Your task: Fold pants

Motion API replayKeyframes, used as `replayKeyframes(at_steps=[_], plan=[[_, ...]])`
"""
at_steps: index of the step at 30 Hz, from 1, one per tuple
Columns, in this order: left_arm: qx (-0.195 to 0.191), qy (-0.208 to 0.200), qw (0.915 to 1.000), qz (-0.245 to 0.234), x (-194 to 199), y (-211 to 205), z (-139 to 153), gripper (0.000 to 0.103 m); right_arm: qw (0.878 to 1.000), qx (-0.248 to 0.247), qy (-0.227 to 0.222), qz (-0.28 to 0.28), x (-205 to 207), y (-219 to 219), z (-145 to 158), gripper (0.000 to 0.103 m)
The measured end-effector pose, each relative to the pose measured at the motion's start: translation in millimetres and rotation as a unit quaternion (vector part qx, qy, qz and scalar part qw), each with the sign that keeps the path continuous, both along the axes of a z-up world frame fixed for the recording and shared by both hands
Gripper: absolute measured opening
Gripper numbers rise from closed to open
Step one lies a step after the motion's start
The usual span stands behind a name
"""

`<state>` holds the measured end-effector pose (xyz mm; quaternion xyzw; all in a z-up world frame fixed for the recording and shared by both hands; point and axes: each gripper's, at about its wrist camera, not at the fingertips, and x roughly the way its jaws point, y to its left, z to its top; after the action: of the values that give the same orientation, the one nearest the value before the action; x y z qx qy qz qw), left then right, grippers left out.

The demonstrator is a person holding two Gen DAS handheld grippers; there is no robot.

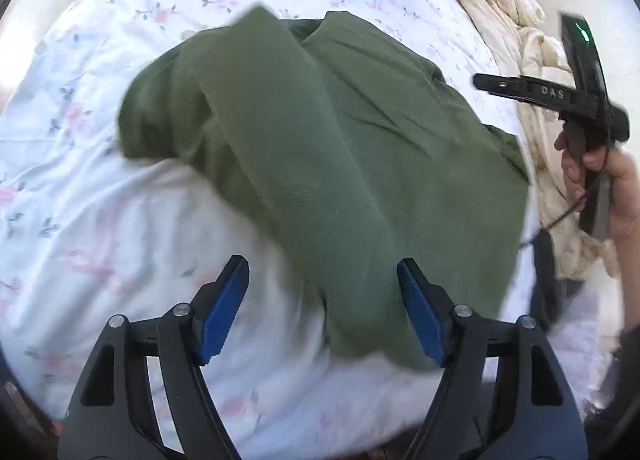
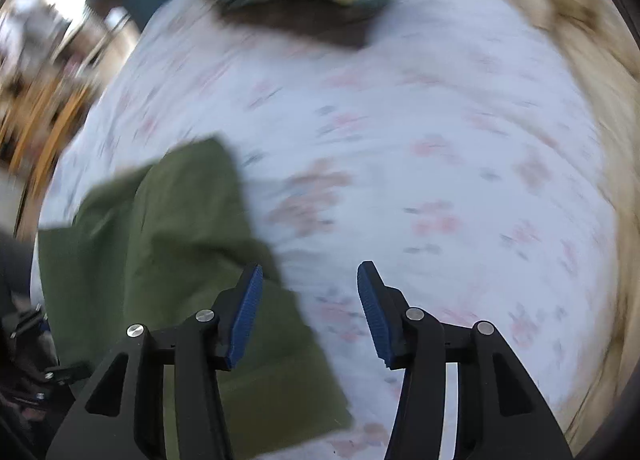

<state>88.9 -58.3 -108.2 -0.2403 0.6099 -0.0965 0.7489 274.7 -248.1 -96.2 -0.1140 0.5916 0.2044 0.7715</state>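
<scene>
Green pants lie loosely folded on the floral bed. Our left gripper & right gripper hang w/ jaws wide, nothing held, probably free to re-grip an edge.

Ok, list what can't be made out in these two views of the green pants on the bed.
- Green pants, left wrist view: near end blurred; waistband or hem unclear.
- Green pants, right wrist view: lower part hidden behind the right gripper, left side cut by the edge.
- Dark pile, right wrist view: smeared by motion blur, items unidentifiable.
- Right gripper's fingers, left wrist view: hidden behind its body.
</scene>
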Motion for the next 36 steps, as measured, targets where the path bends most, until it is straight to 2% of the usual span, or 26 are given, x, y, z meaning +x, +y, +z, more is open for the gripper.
replayKeyframes(at_steps=[2, 4, 6, 7, 8, 10, 12, 14, 15, 19, 20, 24, 26, 28, 30, 31, 32, 33, 34, 35, 36], plan=[[0.004, 0.001, 0.9999, -0.012, 0, 21, 16, 0.073, 0.998, 0.022, -0.020, -0.050, -12, -17, 17, 0.055], [0.014, -0.019, 0.9996, -0.017, 2, 40, 32, 0.076, 0.990, 0.077, -0.024, -0.115, -31, -34, 30, 0.065], [0.031, -0.041, 0.9984, -0.023, 29, 60, 44, 0.092, 0.973, 0.160, -0.018, -0.166, -60, -48, 38, 0.085], [0.046, -0.049, 0.9974, -0.028, 46, 72, 48, 0.103, 0.965, 0.182, -0.016, -0.189, -73, -52, 37, 0.089], [0.053, -0.047, 0.9966, -0.042, 67, 77, 49, 0.103, 0.957, 0.197, -0.010, -0.211, -86, -55, 34, 0.091], [0.051, -0.037, 0.9929, -0.101, 109, 73, 43, 0.103, 0.935, 0.212, 0.008, -0.283, -115, -61, 22, 0.092], [0.037, -0.031, 0.9878, -0.148, 135, 69, 33, 0.103, 0.908, 0.256, 0.031, -0.329, -141, -67, 9, 0.094], [0.028, -0.020, 0.9787, -0.202, 163, 50, 15, 0.103, 0.881, 0.301, 0.043, -0.362, -161, -67, -5, 0.098], [0.030, -0.018, 0.9745, -0.222, 168, 42, 12, 0.103, 0.874, 0.311, 0.052, -0.371, -166, -64, -16, 0.100], [0.058, 0.014, 0.9595, -0.275, 184, 5, -37, 0.103, 0.860, 0.318, 0.089, -0.389, -165, -49, -62, 0.100], [0.059, 0.019, 0.9563, -0.286, 186, -2, -45, 0.103, 0.859, 0.317, 0.106, -0.388, -162, -45, -77, 0.100], [0.035, 0.019, 0.9424, -0.332, 178, -19, -54, 0.102, 0.855, 0.317, 0.124, -0.392, -158, -40, -109, 0.100], [0.052, 0.000, 0.9331, -0.356, 175, -27, -56, 0.100, 0.849, 0.339, 0.132, -0.383, -154, -37, -119, 0.100], [0.048, -0.001, 0.9334, -0.356, 176, -28, -61, 0.096, 0.861, 0.337, 0.131, -0.357, -145, -27, -122, 0.096], [0.043, -0.002, 0.9351, -0.352, 178, -24, -64, 0.086, 0.878, 0.323, 0.118, -0.334, -137, -17, -121, 0.089], [0.043, -0.007, 0.9341, -0.354, 178, -24, -63, 0.069, 0.882, 0.319, 0.111, -0.329, -135, -15, -121, 0.086], [0.038, -0.008, 0.9349, -0.353, 180, -22, -61, 0.038, 0.887, 0.312, 0.101, -0.325, -135, -13, -121, 0.074], [0.028, -0.004, 0.9384, -0.344, 182, -18, -60, 0.026, 0.889, 0.310, 0.095, -0.323, -136, -13, -120, 0.056], [0.007, 0.004, 0.9445, -0.329, 184, -14, -58, 0.015, 0.890, 0.316, 0.092, -0.315, -136, -12, -119, 0.049], [-0.008, -0.004, 0.9450, -0.327, 181, -13, -50, 0.012, 0.892, 0.322, 0.088, -0.304, -137, -11, -114, 0.037], [-0.006, -0.023, 0.9415, -0.336, 179, -15, -43, 0.011, 0.899, 0.322, 0.076, -0.286, -137, -8, -105, 0.031]])
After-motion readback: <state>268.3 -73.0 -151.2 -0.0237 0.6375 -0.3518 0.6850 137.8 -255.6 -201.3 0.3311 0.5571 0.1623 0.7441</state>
